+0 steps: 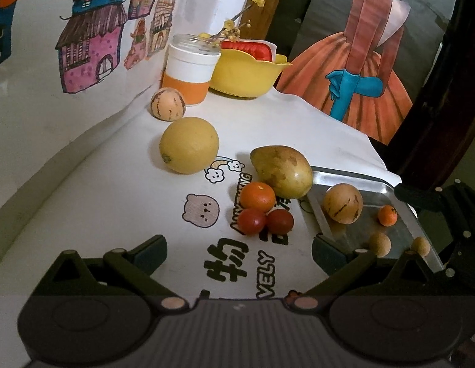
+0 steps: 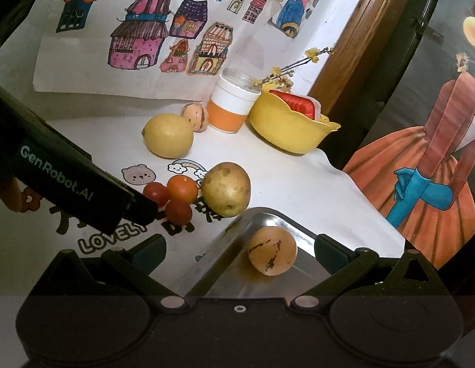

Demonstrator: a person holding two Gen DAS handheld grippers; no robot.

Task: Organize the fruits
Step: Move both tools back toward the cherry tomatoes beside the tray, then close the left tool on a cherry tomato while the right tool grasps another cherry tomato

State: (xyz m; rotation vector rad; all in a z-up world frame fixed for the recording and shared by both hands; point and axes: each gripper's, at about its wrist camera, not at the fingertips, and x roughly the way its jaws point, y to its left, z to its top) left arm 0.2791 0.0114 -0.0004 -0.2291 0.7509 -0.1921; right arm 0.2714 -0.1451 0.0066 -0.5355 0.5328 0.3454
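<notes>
Both wrist views look down close — sharing the tray (image 1: pixel 403 214) corner.

A: How many fruits are there, by kind?

B: Two striped tan melons (image 1: pixel 167 104) (image 1: pixel 342 203), one lemon (image 1: pixel 189 144), one mango (image 1: pixel 281 171), two oranges, one larger (image 1: pixel 257 196) and one tiny (image 1: pixel 387 215), two red tomatoes (image 1: pixel 251 221) (image 1: pixel 279 221), two small tan balls (image 1: pixel 379 244) (image 1: pixel 420 246).

A: And containers?

B: One metal tray (image 1: pixel 363 184), one yellow bowl (image 1: pixel 243 76), one cup (image 1: pixel 190 73).
</notes>
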